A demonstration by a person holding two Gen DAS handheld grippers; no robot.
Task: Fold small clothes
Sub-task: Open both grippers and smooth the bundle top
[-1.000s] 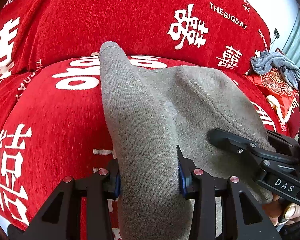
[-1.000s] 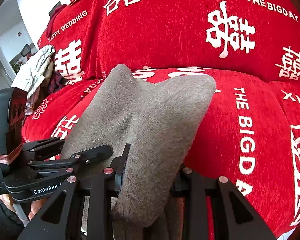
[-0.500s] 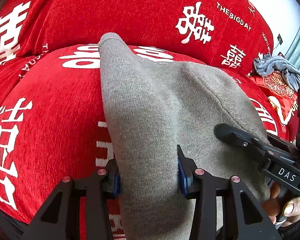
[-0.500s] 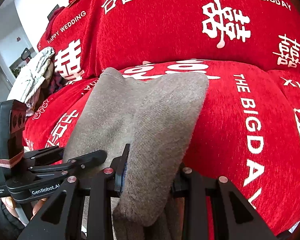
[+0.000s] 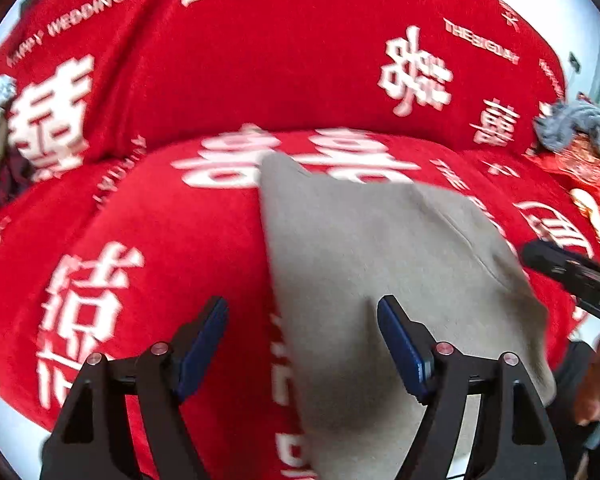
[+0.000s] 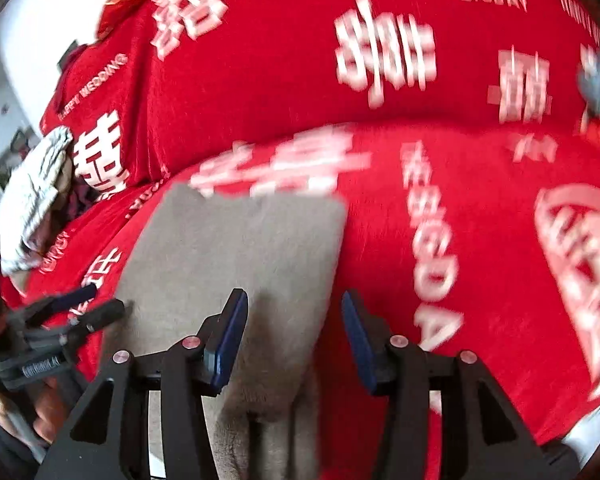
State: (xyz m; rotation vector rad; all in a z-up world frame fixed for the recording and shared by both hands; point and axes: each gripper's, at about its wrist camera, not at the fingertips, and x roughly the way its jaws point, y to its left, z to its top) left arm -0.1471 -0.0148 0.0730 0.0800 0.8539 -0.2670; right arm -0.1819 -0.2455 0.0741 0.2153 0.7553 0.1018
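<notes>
The grey garment lies flat on the red sofa seat, its long axis running from the seat's front edge toward the backrest; one narrow corner points at the backrest. Its near end hangs over the front edge. The left gripper has just been opening: its jaws stand wide, the garment's left edge between them, pads clear of it. The right gripper has also just been opening, half spread over the garment's right edge, gripping nothing.
</notes>
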